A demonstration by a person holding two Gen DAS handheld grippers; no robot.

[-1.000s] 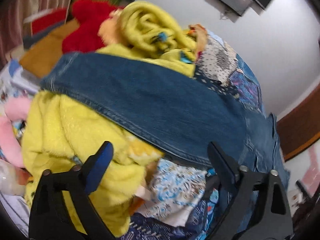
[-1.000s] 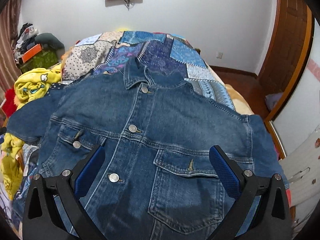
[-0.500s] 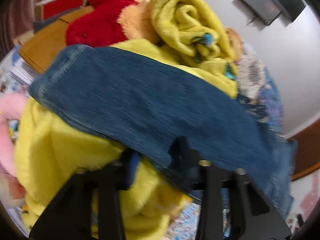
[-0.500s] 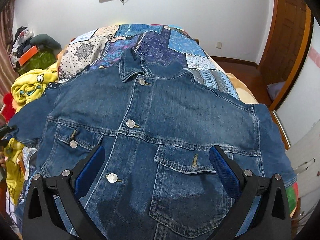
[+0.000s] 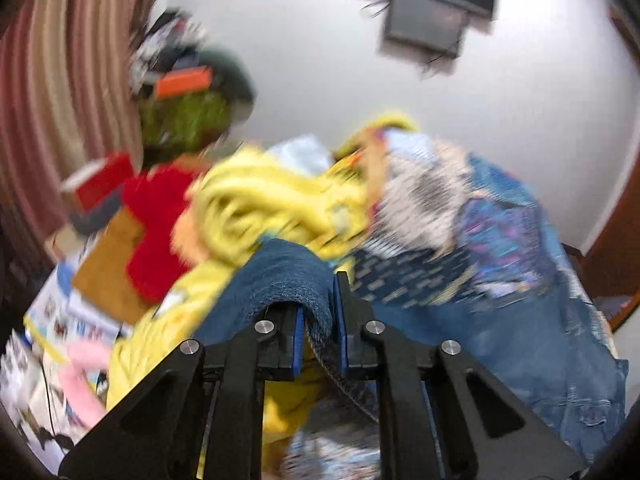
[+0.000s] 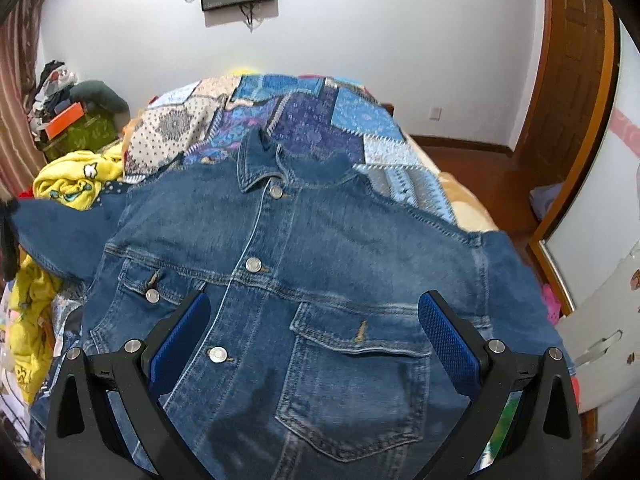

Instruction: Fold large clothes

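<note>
My left claw [image 5: 320, 332] was clamped on a fold of the denim jacket's sleeve [image 5: 288, 280] beside a yellow blanket [image 5: 256, 204]; the denim jacket [image 6: 304, 264] lay buttoned, front up, on the patchwork bed [image 6: 304, 120], my right claw [image 6: 314, 344] gaping empty above it.

Denim jacket [image 6: 320, 248], mid-blue, spread front-up and buttoned on a patchwork bedspread [image 6: 304, 120]; collar toward the far wall, two flap chest pockets and metal buttons visible. One sleeve [image 5: 288, 276] extends to the picture's left, raised off the pile, its fabric folded over and pinched at the end
</note>
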